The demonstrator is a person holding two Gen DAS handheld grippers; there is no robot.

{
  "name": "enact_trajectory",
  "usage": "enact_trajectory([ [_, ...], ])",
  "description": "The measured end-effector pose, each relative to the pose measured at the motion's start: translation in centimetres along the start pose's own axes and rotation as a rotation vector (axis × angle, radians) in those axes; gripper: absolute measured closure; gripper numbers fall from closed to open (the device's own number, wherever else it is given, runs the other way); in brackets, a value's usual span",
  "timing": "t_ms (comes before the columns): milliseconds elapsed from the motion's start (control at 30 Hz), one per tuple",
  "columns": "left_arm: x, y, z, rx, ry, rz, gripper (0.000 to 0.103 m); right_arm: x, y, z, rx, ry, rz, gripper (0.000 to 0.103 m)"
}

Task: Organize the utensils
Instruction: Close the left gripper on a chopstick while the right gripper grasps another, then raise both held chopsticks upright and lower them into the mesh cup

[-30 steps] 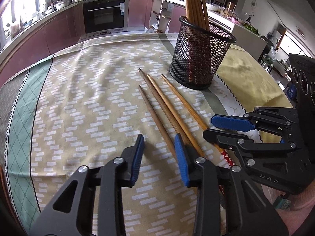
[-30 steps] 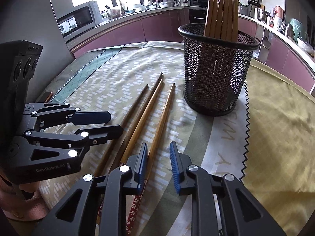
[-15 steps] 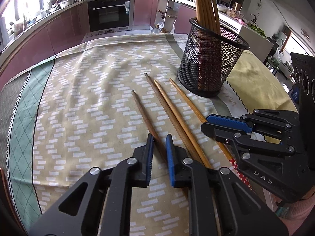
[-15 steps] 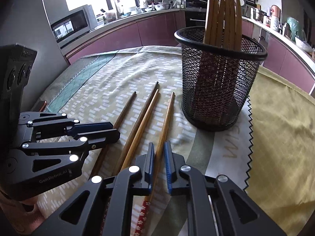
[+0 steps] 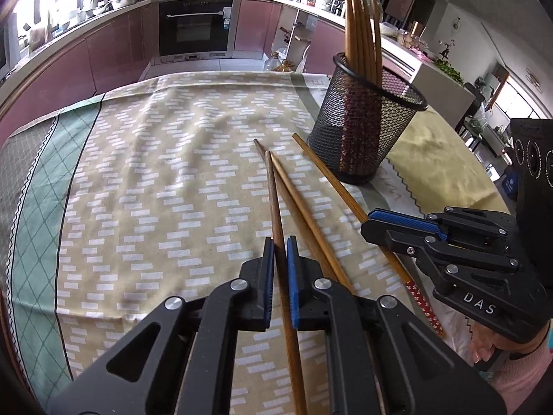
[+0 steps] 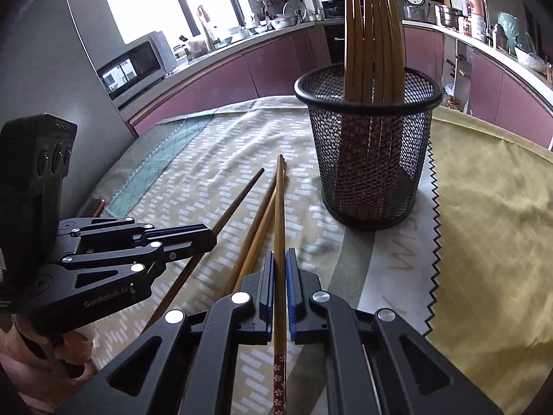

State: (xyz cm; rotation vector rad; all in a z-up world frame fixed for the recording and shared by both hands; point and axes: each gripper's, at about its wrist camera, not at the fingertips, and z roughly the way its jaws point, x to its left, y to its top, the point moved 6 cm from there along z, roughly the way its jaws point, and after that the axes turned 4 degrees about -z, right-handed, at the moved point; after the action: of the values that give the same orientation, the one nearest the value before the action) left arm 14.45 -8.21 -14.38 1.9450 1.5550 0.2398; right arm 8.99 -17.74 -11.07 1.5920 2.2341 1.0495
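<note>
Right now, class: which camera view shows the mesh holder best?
The right wrist view: the mesh holder stands near centre, rim, wall and base all clear. The left wrist view shows it whole too, but farther off towards the right.

We see a patterned tablecloth [image 5: 155,180] covering the table, with a green diamond-lattice border [image 5: 34,186] and a yellow cloth [image 6: 494,214] with a zigzag edge. Purple cabinets [image 6: 221,79] line the kitchen. A built-in oven [image 5: 195,24] sits in them; a microwave [image 6: 133,65] stands on the counter.
</note>
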Motion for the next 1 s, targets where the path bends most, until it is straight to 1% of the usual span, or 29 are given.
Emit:
enact_trajectory([
  [300,-1.1,0.8,-2.5,-0.042,-0.066,0.010,0.096,0.6,0.7,-2.4,-0.062,0.051,0.000,0.097],
  [600,-2.3,2.2,-5.8,-0.094,-0.154,0.022,0.096,-0.5,2.0,-5.5,-0.150,0.083,0.030,0.097],
  [800,-3.1,3.4,-8.5,-0.147,-0.198,0.038,0.096,-1.1,2.8,-7.2,-0.206,0.091,0.044,0.097],
  [1000,-3.0,4.6,-10.9,-0.191,-0.240,0.028,0.096,-1.6,3.2,-8.2,-0.243,0.095,0.048,0.097],
])
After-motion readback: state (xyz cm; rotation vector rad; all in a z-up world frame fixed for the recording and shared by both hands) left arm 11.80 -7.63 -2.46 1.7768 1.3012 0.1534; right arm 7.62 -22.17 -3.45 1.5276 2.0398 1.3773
